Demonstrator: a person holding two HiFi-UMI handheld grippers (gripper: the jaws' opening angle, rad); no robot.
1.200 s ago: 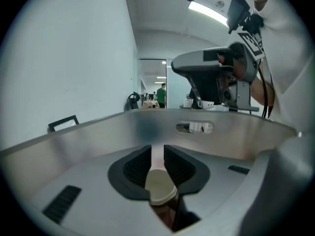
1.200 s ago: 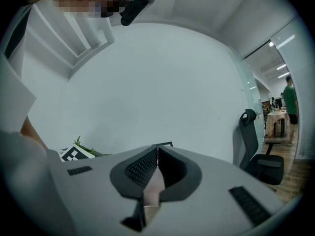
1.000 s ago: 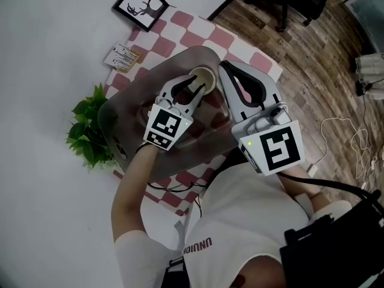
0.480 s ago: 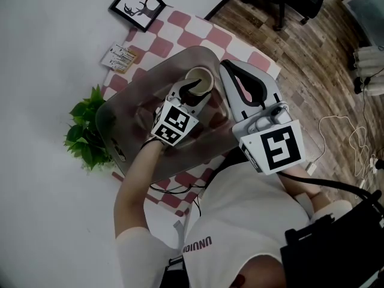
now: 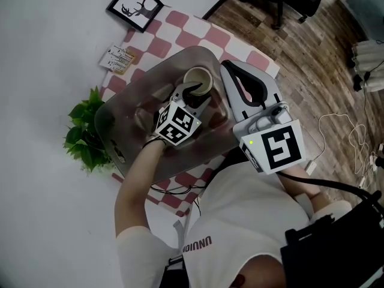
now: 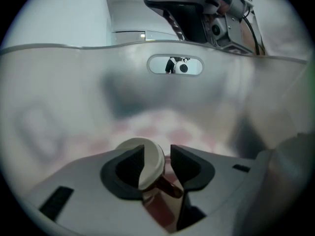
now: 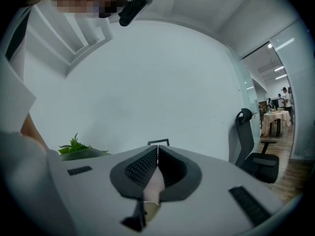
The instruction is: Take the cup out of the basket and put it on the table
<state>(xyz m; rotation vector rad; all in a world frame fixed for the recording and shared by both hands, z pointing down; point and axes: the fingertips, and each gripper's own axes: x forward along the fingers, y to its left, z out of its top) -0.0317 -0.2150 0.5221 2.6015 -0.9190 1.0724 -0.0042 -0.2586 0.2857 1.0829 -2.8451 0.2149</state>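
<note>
Head view, cup (image 5: 199, 80): upright in the translucent basket (image 5: 120, 122), at its far end, on the checked table (image 5: 180, 23).
Head view, left gripper (image 5: 193, 95): angled down into the basket, tips at the cup's rim.
Head view, right gripper (image 5: 227, 66): just beside the basket's right wall.
Left gripper view, left gripper (image 6: 157, 154): jaws apart, just been opening; the cup (image 6: 150, 163) rim sits between them, unclamped, with the basket (image 6: 74, 92) wall behind.
Right gripper view, right gripper (image 7: 157, 149): jaws together, nothing between them.
</note>
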